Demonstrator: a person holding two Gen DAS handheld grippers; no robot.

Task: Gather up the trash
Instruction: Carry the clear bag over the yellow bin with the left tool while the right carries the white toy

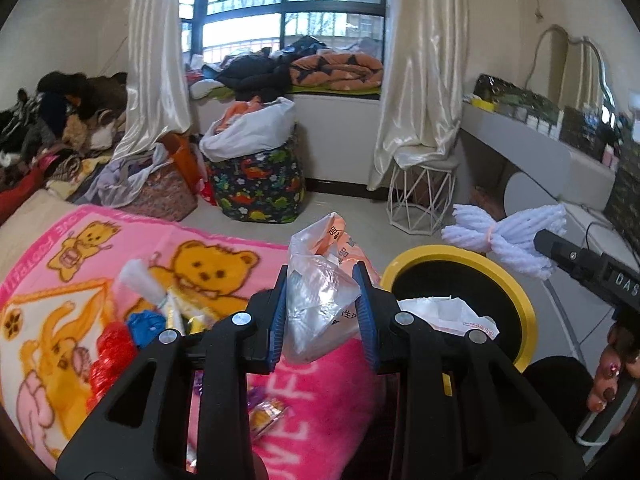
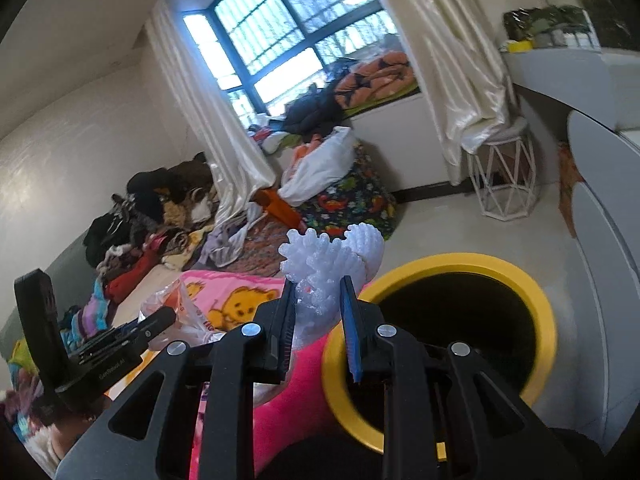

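Now, both tongs pinching trash — left tongs [image 1: 325, 312] a plastic bag [image 1: 320, 312], right tongs [image 2: 318, 320] seemingly foam netting [image 2: 332, 264].

bin [image 1: 524, 312] bottom hidden in darkness, blanket [image 1: 60, 264] cut off at edge

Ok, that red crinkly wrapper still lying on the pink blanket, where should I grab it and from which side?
Both grippers are full now: the left gripper holds a plastic bag, the right gripper white foam netting. Once one is free, come down from above on the red wrapper. It lies flat and crumpled, so pinch a raised fold near its middle, probably clear of the blue scrap beside it.
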